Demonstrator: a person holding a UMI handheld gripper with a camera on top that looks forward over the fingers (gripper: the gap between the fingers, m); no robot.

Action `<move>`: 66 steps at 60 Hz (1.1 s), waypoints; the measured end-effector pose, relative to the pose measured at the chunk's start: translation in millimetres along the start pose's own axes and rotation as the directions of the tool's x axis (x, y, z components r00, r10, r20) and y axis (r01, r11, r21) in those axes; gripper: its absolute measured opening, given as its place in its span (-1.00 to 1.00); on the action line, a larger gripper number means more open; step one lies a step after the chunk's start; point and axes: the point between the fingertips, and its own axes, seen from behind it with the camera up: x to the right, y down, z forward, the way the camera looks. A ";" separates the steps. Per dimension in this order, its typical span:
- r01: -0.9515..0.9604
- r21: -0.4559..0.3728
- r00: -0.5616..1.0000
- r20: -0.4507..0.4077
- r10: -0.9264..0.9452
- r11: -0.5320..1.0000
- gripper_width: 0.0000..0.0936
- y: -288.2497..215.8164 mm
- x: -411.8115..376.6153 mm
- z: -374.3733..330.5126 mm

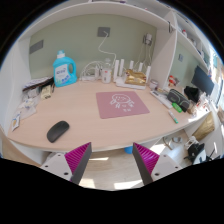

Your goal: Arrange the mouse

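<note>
A dark grey mouse (58, 130) lies on the wooden desk (90, 125), ahead and to the left of my fingers. A pink mouse mat (123, 104) with a white drawing lies flat in the middle of the desk, beyond the fingers. My gripper (112, 160) is open and empty, held back from the desk's front edge, above the floor. Its magenta pads (77, 158) stand wide apart with nothing between them.
A blue detergent bottle (65, 69) stands at the back left. Small bottles and boxes (133, 73) line the back wall. Dark items and a monitor (200, 82) crowd the right side. A blue object (127, 149) sits on the floor under the desk.
</note>
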 end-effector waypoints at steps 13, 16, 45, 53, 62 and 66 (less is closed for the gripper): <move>0.011 0.023 0.980 0.200 -0.016 1.000 0.82 23.6 -155.6 15.2; 0.001 0.038 0.974 0.226 -0.009 0.999 0.82 19.6 -180.6 24.0; 0.023 0.044 0.979 0.202 -0.032 0.999 0.79 -23.8 -255.4 114.6; 0.050 0.057 0.980 0.187 -0.060 0.997 0.44 -36.2 -262.5 128.8; 0.100 0.091 0.971 0.210 -0.117 0.991 -0.02 -41.2 -267.3 132.7; 0.140 0.102 0.961 0.224 -0.160 0.985 -0.11 -41.5 -269.0 132.6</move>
